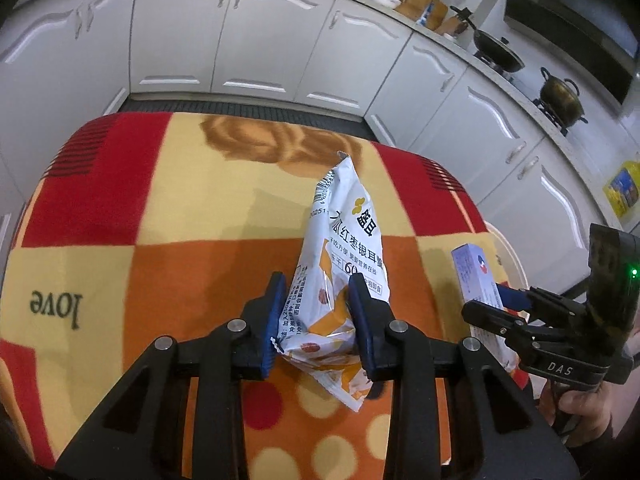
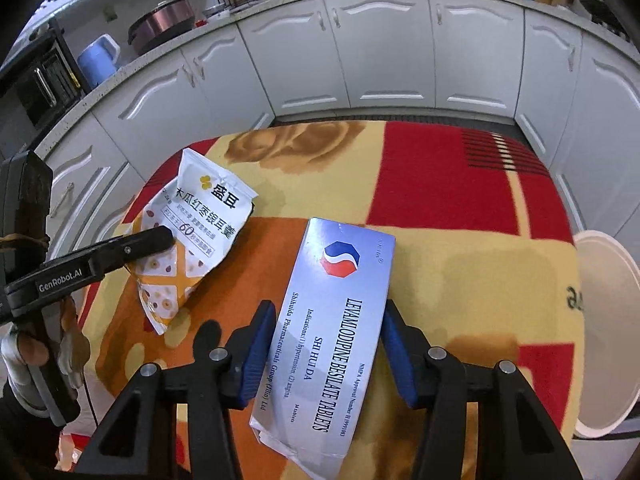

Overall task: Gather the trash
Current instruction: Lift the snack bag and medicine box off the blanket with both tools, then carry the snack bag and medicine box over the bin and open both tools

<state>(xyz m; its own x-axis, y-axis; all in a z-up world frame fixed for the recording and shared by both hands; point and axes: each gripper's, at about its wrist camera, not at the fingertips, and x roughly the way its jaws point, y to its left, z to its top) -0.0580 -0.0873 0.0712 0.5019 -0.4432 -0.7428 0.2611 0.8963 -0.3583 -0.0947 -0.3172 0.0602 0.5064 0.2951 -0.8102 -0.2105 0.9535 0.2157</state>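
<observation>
My left gripper (image 1: 318,292) is shut on a white and orange snack bag (image 1: 340,248), holding it upright above the patterned cloth (image 1: 160,208); the bag also shows in the right wrist view (image 2: 196,236) with the left gripper (image 2: 160,240) on it. My right gripper (image 2: 328,320) is shut on a pale blue tablet box (image 2: 340,320) with a red and blue logo, lifted over the cloth. The box also shows in the left wrist view (image 1: 478,280), held by the right gripper (image 1: 492,304).
A white bin (image 2: 604,336) stands at the table's right edge. White kitchen cabinets (image 1: 280,40) run behind the table, with a wok (image 1: 496,50) and a pot (image 1: 560,98) on the stove.
</observation>
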